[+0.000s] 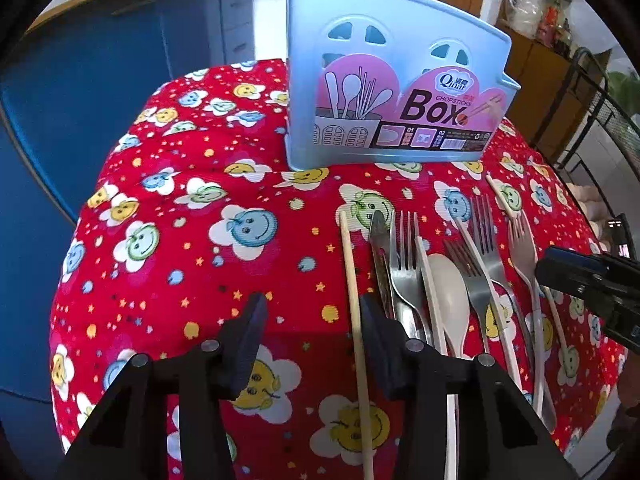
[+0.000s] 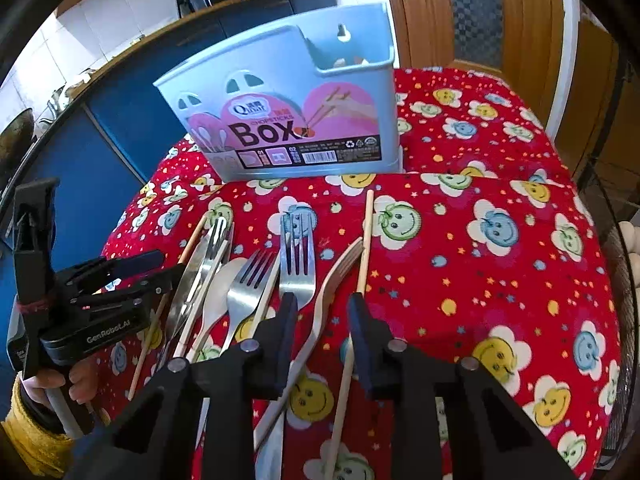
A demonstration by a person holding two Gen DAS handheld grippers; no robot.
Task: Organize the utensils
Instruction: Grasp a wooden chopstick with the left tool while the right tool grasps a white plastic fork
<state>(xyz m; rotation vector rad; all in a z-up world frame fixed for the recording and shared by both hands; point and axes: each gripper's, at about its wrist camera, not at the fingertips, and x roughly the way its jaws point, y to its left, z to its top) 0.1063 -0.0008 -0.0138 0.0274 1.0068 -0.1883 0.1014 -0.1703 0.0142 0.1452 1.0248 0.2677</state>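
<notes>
Left gripper fingers apart over red tablecloth, chopstick beside one finger. Right gripper fingers apart, straddling pale fork. Utensils lie before blue box.

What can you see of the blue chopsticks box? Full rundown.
The chopsticks box is pale blue, plastic-looking, with arched window cutouts near the top of its front wall. A pink label reading "Chopsticks Box", with utensil pictures and a barcode, covers the lower front. The right wrist view shows a hanging hole in its back wall and a separate end compartment. It stands upright on the red smiley-print tablecloth, behind the row of utensils, touching none. Contents cannot be made out.
</notes>
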